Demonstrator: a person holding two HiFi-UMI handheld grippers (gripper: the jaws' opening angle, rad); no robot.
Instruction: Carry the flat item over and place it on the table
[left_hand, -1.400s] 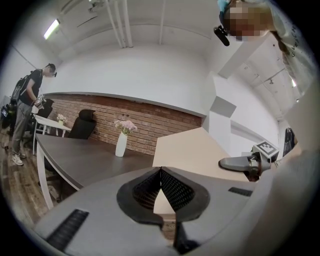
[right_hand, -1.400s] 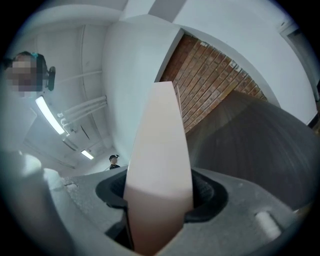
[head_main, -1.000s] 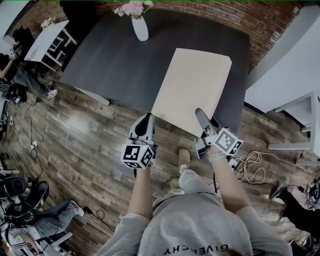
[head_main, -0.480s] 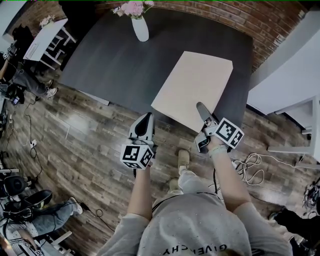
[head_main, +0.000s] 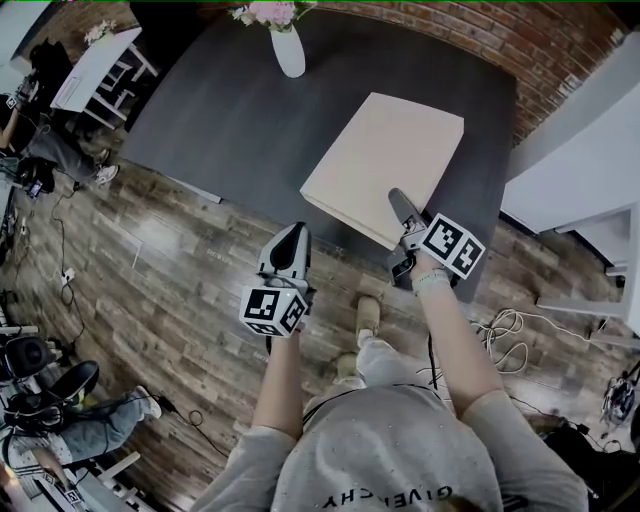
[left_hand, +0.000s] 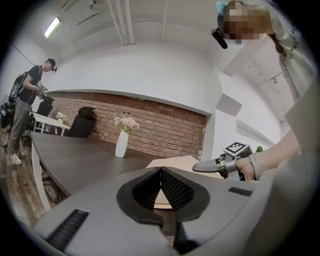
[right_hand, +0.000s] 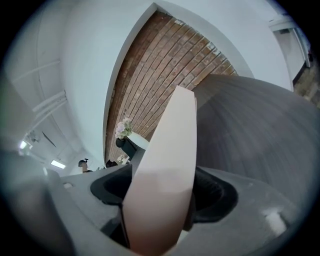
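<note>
Standing on the wood floor (head_main: 180, 260) just short of the table's (head_main: 230, 120) near edge, grey top (head_main: 400, 450) lowest in the head view. Holding the left gripper (head_main: 291, 240) over the floor, just off that near edge and left of the table's middle, jaws pressed together with nothing between. Reaching the right gripper (head_main: 403, 212) in over the near edge toward the table's right end, jaws opening, standing clear of both faces of the flat board (head_main: 385, 160) yet straddling its near rim. Resting on the right half of the tabletop, that pale board: askew to the table's edges, near corner close to the near edge, far corner short of the right end. Probably lying flat on the surface, though hard to confirm with the underside hidden from above. Farther on, at the table's far edge and well apart from the board, a white vase (head_main: 288, 52) upright with pink flowers (head_main: 270, 12). Last, just behind the table's far side, a brick wall (head_main: 470, 30).
</note>
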